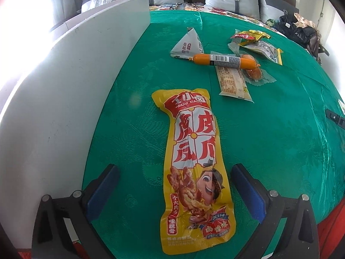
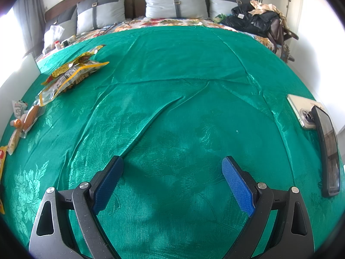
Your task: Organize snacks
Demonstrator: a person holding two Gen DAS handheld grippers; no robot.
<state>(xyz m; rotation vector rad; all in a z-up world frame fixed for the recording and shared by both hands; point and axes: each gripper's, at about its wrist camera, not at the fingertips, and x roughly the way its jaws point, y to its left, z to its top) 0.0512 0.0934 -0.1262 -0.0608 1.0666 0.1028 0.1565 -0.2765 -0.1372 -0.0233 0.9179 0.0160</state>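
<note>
1. Two grippers over a green cloth (image 2: 172,82) spread on a bed; no hand or sleeve in sight.
2. Left gripper (image 1: 174,172): jaws spread wide, nothing pinched. Long yellow snack pack (image 1: 192,168) lying flat between them, touching neither blue pad, lengthwise along the pointing line. Likely just set down here to begin a tidy row.
3. Pack close beside the white board (image 1: 64,90) running along the cloth's left edge, probably a straight guide for lining things up.
4. Farther toward the pillow (image 2: 175,0) end, a loose heap still to sort: orange sausage stick (image 1: 224,60) lying across a beige wrapped bar (image 1: 234,81), a grey triangular pouch (image 1: 187,43) just beside its tip, a small red-and-yellow packet (image 1: 250,35) and a clear yellow-edged bag (image 1: 264,50) behind.
5. Right gripper (image 2: 172,168): jaws apart and empty, hanging above bare cloth near the front edge, well away from the snacks, seemingly waiting.
6. Two phones (image 2: 317,127) at the cloth's right edge, overlapping; dark clothes (image 2: 254,18) piled at the far right corner, clear of the work.
</note>
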